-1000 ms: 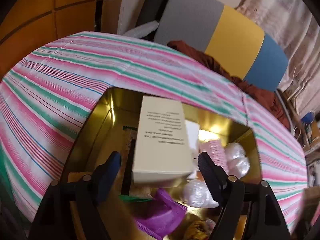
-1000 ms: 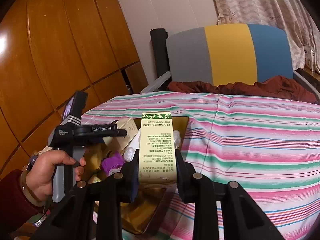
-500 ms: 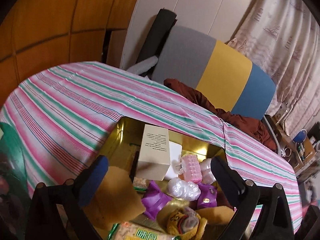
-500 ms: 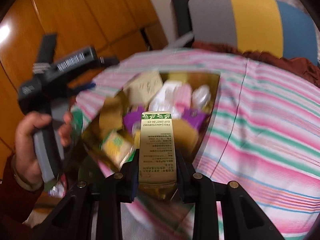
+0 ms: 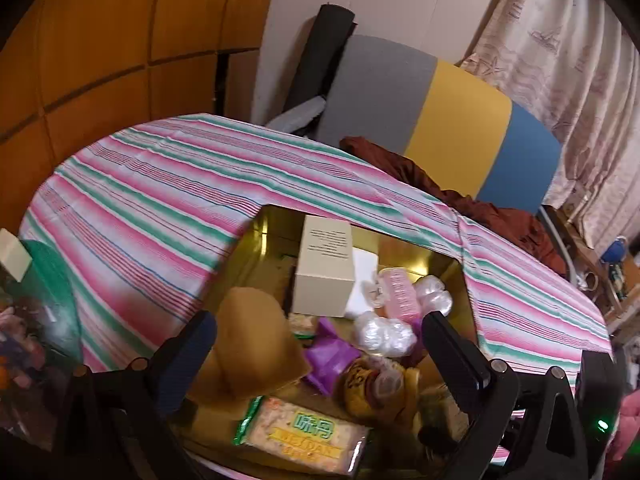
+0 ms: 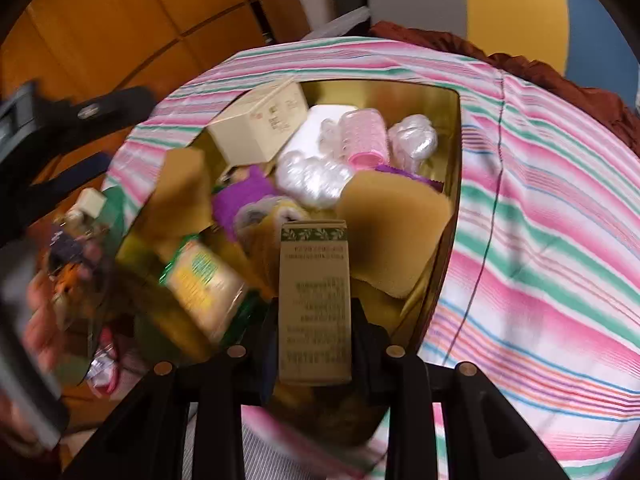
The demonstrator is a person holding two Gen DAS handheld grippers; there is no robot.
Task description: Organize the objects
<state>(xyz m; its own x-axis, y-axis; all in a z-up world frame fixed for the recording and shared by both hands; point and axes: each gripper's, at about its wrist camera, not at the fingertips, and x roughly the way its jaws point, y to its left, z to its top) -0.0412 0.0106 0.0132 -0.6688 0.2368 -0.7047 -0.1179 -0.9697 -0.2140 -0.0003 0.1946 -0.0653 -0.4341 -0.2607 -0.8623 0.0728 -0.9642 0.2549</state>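
A pink and green striped cloth (image 5: 168,184) is covering the table under the shiny gold tin (image 6: 450,184). The right claw (image 6: 314,316) is squeezing the tall tan box (image 6: 314,304) at lower centre; the left claw (image 5: 320,360) is hanging wide apart. The lower left is blurry.

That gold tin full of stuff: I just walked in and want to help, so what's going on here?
A person is sorting small items into the gold tin on the striped tablecloth. The right gripper is shut on a tall box with a green leaf band, held over the tin's near end. The left gripper is open and empty, above the tin's contents, including a cream box and a pink roller.
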